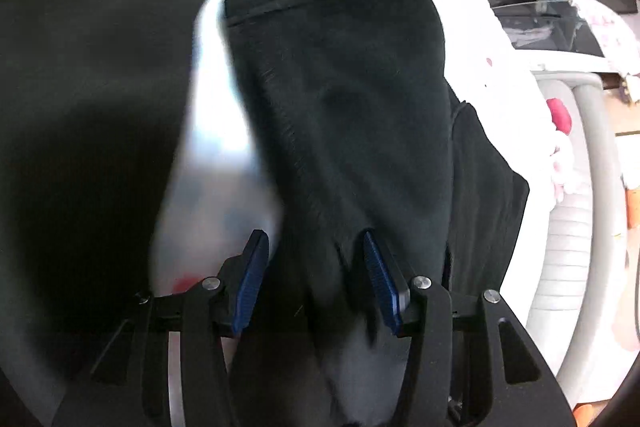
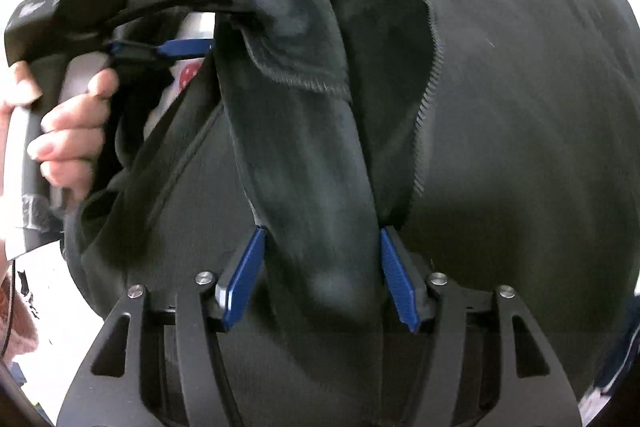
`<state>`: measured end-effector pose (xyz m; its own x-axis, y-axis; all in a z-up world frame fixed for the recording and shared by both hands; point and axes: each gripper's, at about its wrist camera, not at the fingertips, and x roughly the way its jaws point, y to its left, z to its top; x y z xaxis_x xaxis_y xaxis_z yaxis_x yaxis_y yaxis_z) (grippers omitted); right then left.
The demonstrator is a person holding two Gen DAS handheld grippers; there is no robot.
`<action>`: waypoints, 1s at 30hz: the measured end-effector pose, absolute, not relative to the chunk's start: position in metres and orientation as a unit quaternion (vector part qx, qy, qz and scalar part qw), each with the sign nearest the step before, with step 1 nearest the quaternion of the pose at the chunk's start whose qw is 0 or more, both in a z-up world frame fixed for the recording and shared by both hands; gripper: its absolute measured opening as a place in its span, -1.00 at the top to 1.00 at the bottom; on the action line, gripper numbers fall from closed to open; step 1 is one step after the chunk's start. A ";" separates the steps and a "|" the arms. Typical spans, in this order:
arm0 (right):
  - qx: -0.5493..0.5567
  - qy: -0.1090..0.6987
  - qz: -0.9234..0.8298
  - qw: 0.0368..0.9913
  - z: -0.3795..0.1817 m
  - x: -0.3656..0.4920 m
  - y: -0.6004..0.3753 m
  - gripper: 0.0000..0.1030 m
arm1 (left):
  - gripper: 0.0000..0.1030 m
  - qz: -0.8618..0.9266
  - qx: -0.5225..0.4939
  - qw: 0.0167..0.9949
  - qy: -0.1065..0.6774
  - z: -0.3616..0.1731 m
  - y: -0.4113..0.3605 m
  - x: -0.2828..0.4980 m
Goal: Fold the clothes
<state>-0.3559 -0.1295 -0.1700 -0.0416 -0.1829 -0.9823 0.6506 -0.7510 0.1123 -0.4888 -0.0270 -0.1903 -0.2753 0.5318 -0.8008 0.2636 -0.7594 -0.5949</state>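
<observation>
A: So, where is the garment?

B: The black fleece jacket [image 2: 500,107] is spread over a white surface [image 1: 516,99] and fills both wrist views. It is soft and napped, with a ribbed zip edge [image 2: 430,75] running down its open front.

A: And the right gripper [image 2: 322,279]?

B: It points steeply down at the jacket. Its jaws stand about half open, blue ridged pads [image 2: 400,287] on each side. A long, rounded fold of fleece [image 2: 296,131], shaped like a sleeve or collar band, runs up between them. The fold fills the gap, but whether the pads press on it I cannot tell.

A: The left gripper [image 1: 312,283]?

B: Much the same: jaws roughly half open, black arms with blue grooved pads [image 1: 380,287]. A thick tube of the dark fleece [image 1: 340,87], with a stitched hem across its far end, lies between the pads and reaches away from the camera. The cloth touches the right-hand pad; grip is unclear through the blur.

A: Anything else?

B: In the right wrist view a hand [image 2: 68,131] holds the left gripper's black handle at the upper left, beside the fold. At the right edge of the left wrist view sits a pale ribbed basket [image 1: 576,227].
</observation>
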 end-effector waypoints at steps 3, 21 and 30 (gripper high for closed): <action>0.622 0.163 -0.708 0.293 -0.169 -0.370 -0.132 0.30 | 0.31 0.745 -0.597 0.097 -0.281 -0.184 -0.014 -0.505; 0.605 -0.020 -0.763 0.229 -0.128 -0.474 -0.066 0.16 | 0.15 0.801 -0.585 0.121 -0.032 -0.118 0.063 -0.522; 0.578 0.083 -0.732 0.352 -0.127 -0.502 -0.166 -0.42 | 0.15 0.768 -0.612 0.077 -0.173 -0.162 -0.042 -0.535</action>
<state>-0.5016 -0.1662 -0.1275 -0.0853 -0.4192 -0.9039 0.6109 -0.7386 0.2849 -0.5346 -0.0419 -0.1621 -0.2382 0.3294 -0.9136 0.0936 -0.9286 -0.3592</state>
